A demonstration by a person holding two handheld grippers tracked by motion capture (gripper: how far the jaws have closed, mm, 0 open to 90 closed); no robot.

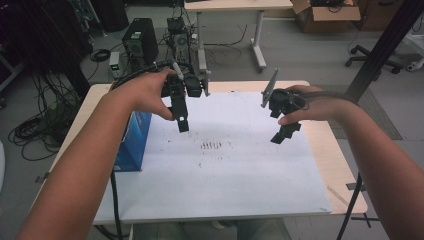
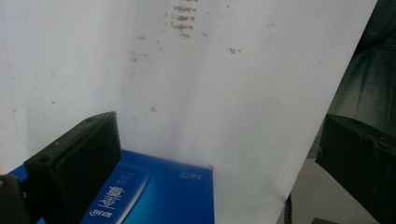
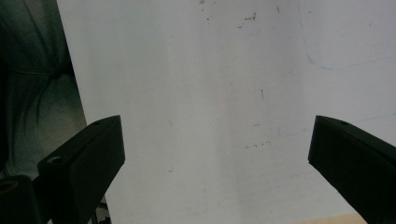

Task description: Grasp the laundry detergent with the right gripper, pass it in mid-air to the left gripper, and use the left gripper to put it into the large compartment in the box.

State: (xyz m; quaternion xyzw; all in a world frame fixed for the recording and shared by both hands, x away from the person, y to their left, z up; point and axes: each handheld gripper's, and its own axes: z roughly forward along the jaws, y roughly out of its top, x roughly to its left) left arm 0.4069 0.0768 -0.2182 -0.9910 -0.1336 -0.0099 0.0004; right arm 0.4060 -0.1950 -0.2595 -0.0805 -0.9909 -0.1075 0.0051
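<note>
Both my grippers hang in the air over the white sheet point(image 1: 225, 170) that covers the table point(image 1: 335, 165), neither one carrying anything. My left gripper point(image 1: 181, 119) has its jaws spread wide, as the left gripper view shows, with the blue box point(image 2: 163, 196) lying between and below them. In the high view that box point(image 1: 134, 142) stands at the sheet's 9 o'clock edge, just beside my left forearm. My right gripper point(image 1: 285, 132) is spread too, over bare sheet toward 3 o'clock. The risk, as I judge it, lies in the box's perch at the table's edge (part of it hidden under my arm): a jaw coming down on its top or nudging its side could tip it off, and the trailing cable point(image 1: 116, 200) beside it could snag it
</note>
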